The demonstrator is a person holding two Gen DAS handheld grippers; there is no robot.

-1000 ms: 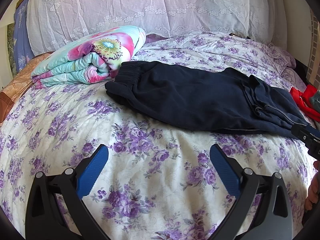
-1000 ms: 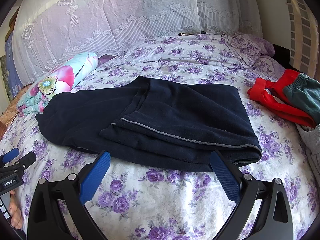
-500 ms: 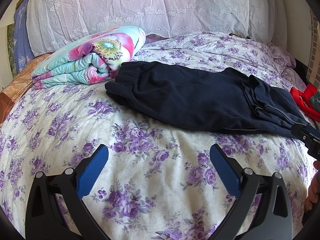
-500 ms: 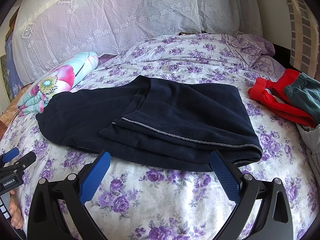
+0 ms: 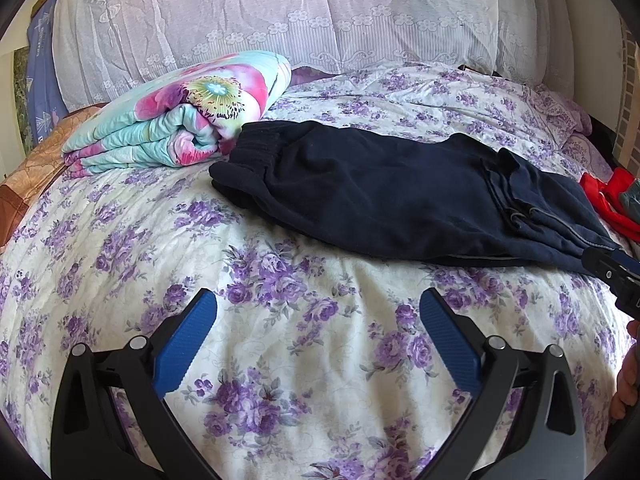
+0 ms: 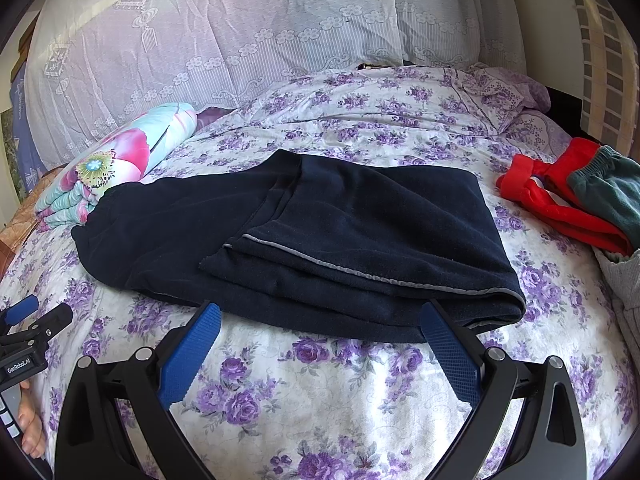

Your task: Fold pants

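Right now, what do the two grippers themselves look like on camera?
Both are alike: the left gripper and right gripper have black curved frames with silver pivot bolts and blue ribbed finger pads. Seen from the right wrist, the left gripper's body carries a white label reading GenRobot.AI. No cables or sleeves show.

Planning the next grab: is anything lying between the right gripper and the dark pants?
Nothing visible: only bare floral bedsheet separates the open right gripper from the pants. The red garment lies aside.

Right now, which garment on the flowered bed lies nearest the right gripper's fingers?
The dark navy pants with the grey piping: their folded edge lies just beyond the open right gripper. The red garment and the dark green garment lie farther right.
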